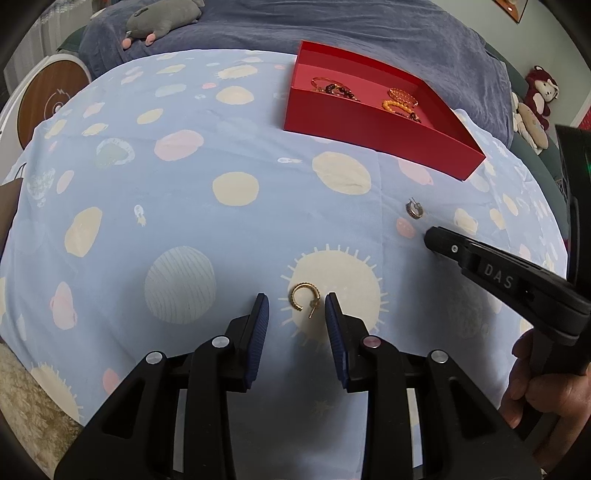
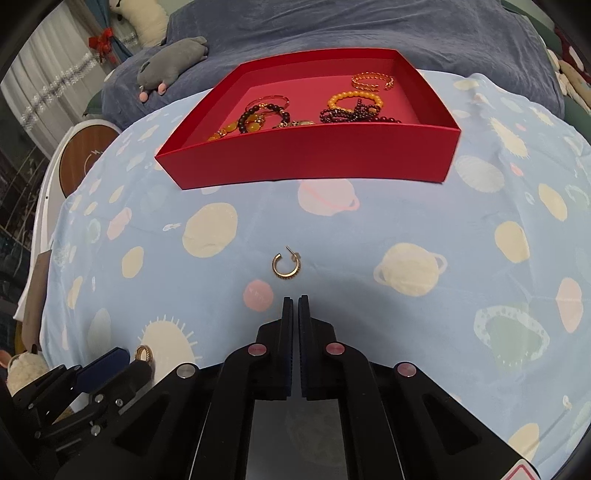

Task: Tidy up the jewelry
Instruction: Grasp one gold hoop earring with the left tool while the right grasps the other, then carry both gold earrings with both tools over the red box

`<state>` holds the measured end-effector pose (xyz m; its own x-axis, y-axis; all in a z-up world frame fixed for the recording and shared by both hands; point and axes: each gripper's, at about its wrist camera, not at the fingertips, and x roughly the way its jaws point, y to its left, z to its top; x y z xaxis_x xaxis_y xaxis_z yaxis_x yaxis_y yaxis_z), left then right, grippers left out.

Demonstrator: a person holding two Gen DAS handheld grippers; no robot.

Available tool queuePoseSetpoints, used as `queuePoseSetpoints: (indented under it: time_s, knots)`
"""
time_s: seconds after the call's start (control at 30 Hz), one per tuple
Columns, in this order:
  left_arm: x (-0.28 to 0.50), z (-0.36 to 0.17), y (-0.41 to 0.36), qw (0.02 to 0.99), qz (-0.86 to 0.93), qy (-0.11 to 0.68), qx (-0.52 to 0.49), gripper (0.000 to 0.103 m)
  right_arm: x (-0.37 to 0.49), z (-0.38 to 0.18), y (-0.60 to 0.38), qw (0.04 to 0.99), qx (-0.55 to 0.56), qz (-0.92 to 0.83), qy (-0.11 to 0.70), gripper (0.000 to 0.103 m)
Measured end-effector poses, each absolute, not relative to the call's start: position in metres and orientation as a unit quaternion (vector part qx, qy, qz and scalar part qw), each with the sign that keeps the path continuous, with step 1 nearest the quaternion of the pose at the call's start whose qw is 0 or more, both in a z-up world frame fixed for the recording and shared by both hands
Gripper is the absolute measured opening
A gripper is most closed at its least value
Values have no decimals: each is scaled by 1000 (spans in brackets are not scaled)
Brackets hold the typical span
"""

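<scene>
Bedroom with a bed under a pale blue planet-print sheet (image 2: 480,229)

A slate-blue blanket (image 2: 332,26) lies at its far edge; white curtains (image 2: 48,74) hang far left.

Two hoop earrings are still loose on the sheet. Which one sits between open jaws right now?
The gold hoop, on the sun print, lies between the left gripper's open fingers. The darker hoop lies ahead of the shut right gripper, nearer the red box.

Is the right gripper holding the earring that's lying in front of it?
No, the right gripper is shut with nothing between its fingers, and the hoop earring lies on the sheet just beyond its tips.
</scene>
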<state>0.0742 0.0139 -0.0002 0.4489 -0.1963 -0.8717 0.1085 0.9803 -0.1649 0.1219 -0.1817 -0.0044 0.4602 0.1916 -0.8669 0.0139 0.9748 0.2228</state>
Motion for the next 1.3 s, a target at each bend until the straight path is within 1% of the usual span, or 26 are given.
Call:
queuePoseSetpoints:
  time_s: [0.07,0.1,0.17,0.23,0.53,0.6,0.63,0.67,1.07,1.13,1.2,1.3]
  knots:
    - [73,0,15,850,-88,517,-43,31,120,-4,-185,846,108,57,518,3]
    - [72,0,15,850,-87,518,-43,32,120,-4,-186,847,112,57,517,6]
    - [73,0,14,850,-87,519,-44,34,121,-2,-186,849,111,54,514,17]
    - [73,0,14,849,-85,519,-46,36,125,1,-184,852,110,56,509,24]
    - [73,0,16,848,-86,520,-49,37,152,-3,-165,852,83,60,513,25]
    - [73,0,15,849,-86,520,-48,37,154,-4,-163,854,78,57,511,21]
    - [73,0,15,849,-86,519,-48,37,155,-4,-164,854,76,56,512,16]
    - [73,0,15,849,-85,519,-47,37,155,-4,-165,854,75,56,512,16]
    - [75,1,8,852,-89,514,-38,34,122,-2,-192,852,117,43,509,16]
    - [76,0,4,853,-89,513,-33,32,116,-1,-197,851,126,39,508,16]
    - [77,0,3,853,-89,513,-33,23,111,0,-201,851,135,36,507,16]
    - [77,0,3,853,-88,513,-31,18,105,3,-205,851,140,33,505,16]
